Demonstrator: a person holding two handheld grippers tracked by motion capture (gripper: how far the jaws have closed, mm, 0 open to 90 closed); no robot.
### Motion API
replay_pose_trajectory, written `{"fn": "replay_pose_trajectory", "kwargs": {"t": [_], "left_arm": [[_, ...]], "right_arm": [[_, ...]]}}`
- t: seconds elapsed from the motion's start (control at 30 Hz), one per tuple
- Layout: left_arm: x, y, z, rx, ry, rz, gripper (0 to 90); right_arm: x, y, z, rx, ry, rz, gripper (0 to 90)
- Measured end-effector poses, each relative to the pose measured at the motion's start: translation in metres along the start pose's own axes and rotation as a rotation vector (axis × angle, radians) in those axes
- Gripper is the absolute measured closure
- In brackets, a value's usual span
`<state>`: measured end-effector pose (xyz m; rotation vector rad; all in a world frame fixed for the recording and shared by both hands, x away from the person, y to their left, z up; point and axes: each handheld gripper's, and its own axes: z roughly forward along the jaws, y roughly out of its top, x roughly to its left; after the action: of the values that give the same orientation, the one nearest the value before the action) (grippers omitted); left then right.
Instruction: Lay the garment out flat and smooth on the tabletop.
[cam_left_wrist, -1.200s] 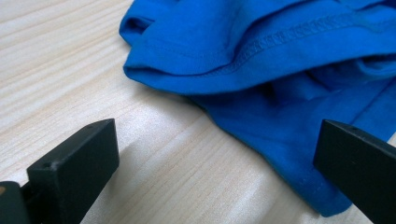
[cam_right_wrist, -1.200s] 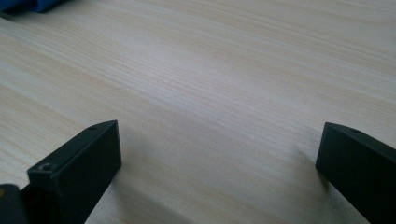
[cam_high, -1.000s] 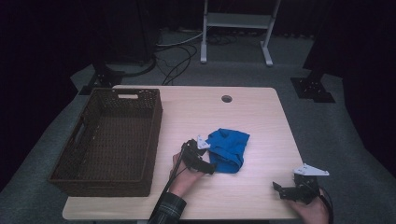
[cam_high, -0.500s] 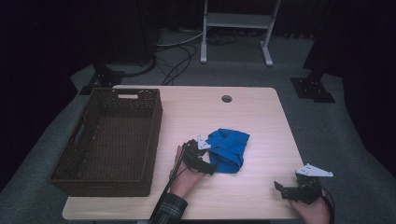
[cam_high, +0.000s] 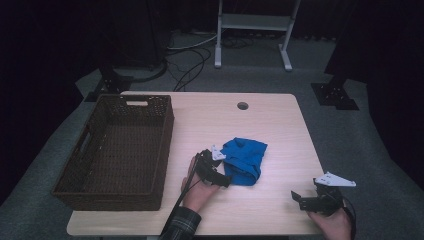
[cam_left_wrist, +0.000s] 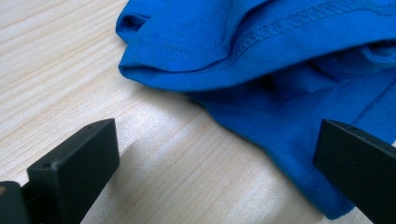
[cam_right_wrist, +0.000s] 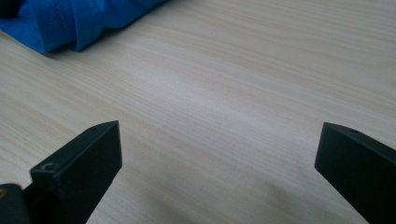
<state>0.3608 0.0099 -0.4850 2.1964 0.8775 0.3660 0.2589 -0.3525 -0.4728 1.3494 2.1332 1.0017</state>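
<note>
A crumpled blue cloth (cam_high: 245, 159) lies on the light wooden table (cam_high: 270, 120), right of the basket. My left gripper (cam_high: 220, 175) rests at the cloth's near left edge, open, its jaws straddling the hem of the blue cloth (cam_left_wrist: 261, 70) with bare wood between them. My right gripper (cam_high: 305, 199) sits near the table's front right corner, open, over bare wood; the blue cloth (cam_right_wrist: 74, 21) shows far off at the upper left of the right gripper view.
A dark wicker basket (cam_high: 117, 150) stands on the table's left side. A round cable hole (cam_high: 243, 106) lies near the far edge. Beyond the table are cables and a metal stand (cam_high: 252, 30) on the floor.
The right gripper has drifted slightly toward the front edge. The left gripper and the cloth stay about where they were.
</note>
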Motion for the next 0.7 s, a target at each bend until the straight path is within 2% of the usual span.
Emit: {"fn": "replay_pose_trajectory", "kwargs": {"t": [0.7], "left_arm": [[0.0,0.0,0.0,-0.002,-0.004,0.006,0.5]], "right_arm": [[0.007,0.024,0.006,-0.034,0.036,-0.028,0.0]]}}
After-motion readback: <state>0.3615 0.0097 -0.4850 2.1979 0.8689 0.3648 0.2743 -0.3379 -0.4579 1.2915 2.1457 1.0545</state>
